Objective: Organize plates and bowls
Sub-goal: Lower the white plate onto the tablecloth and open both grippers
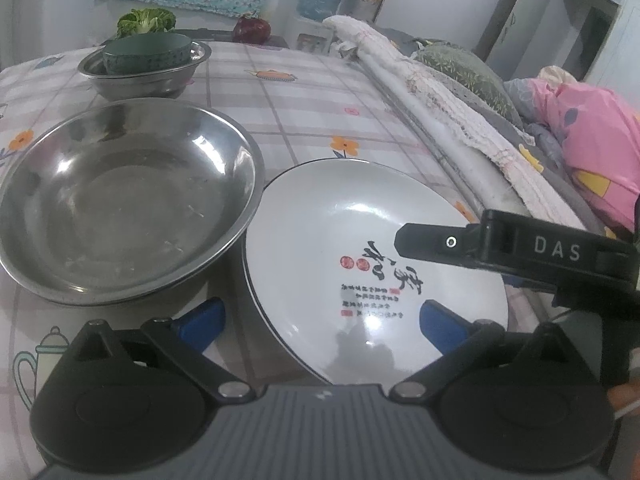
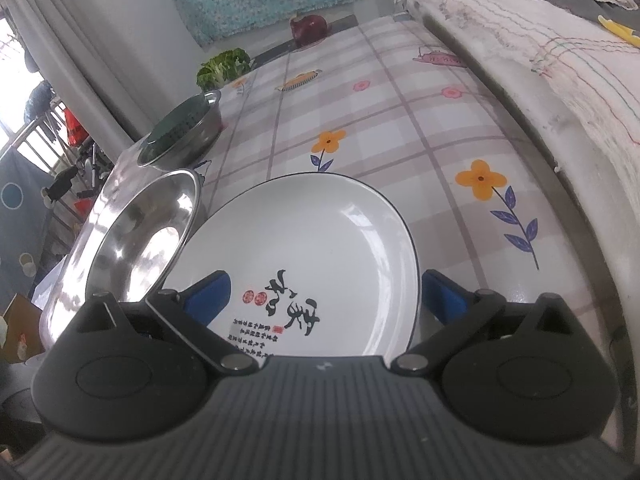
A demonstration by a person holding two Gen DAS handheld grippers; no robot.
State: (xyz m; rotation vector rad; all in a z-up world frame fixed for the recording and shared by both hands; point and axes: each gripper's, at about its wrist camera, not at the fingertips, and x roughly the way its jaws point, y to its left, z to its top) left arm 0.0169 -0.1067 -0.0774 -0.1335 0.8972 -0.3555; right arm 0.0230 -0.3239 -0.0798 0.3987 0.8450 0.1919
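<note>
Sorting looked partly done — a dark green ribbed bowl (image 1: pixel 146 54) already sat nested inside a small steel bowl (image 1: pixel 120 80) toward the far left of the surface (image 1: pixel 304 120). Still loose: a big steel basin (image 1: pixel 120 200) and a white plate (image 1: pixel 340 248), side by side near the front edge, rims touching or nearly so; which of the two, I couldn't tell. Nothing was stacked on either. My guess was that the plate and basin were what remained to be put together or moved.

Left gripper (image 1: pixel 322 322) hovered low over the plate's near rim, blue fingers (image 1: pixel 204 320) spread wide, nothing between them gripped. Right gripper (image 2: pixel 326 294) likewise stood spread wide, straddling the plate's near side, pads not pressing on it — the plate lay free on the cloth. The right tool's black arm also reached in over the plate in the left view.

Materials: the plate was glossy ceramic, shallow, round, thin dark rim line, black brush calligraphy and red seals inside. The basin was thin stainless steel, wide, sloped walls, flared lip, scuffed and reflective. The surface wore a smooth checked cloth with orange flowers, slick-looking. At the far edge sat a leafy green vegetable (image 1: pixel 146 20) and a dark red round one (image 1: pixel 251 29). Along the right edge ran a worn white towel (image 1: pixel 440 100) draped over a rail.
</note>
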